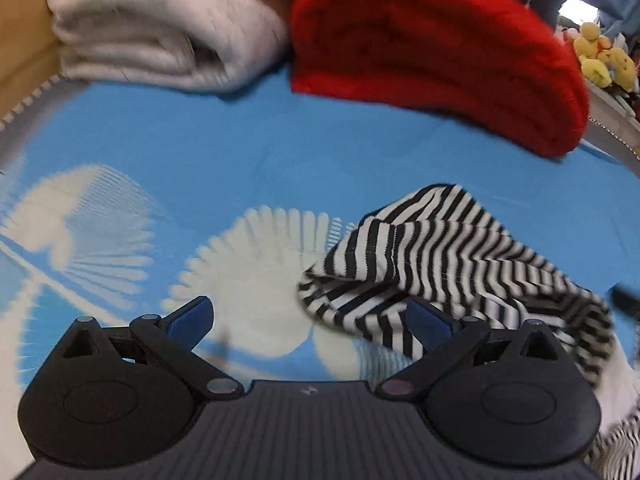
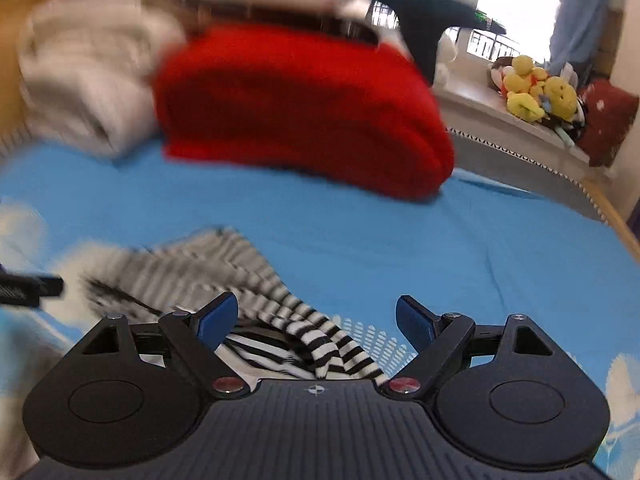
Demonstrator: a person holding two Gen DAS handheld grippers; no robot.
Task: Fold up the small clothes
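Observation:
A small black-and-white striped garment (image 1: 436, 264) lies crumpled on the blue bedsheet (image 1: 280, 148). In the left wrist view it sits to the right, partly behind the right blue finger pad. My left gripper (image 1: 310, 320) is open and empty, just left of the garment. In the right wrist view the striped garment (image 2: 256, 280) lies at the left and reaches down between the fingers. My right gripper (image 2: 316, 320) is open, with the cloth lying loose between its jaws, not pinched.
A folded red blanket (image 1: 432, 48) and a folded white blanket (image 1: 160, 36) lie at the far side of the bed. Yellow plush toys (image 2: 536, 88) sit on a window ledge at the right. The bed's edge (image 2: 608, 208) runs along the right.

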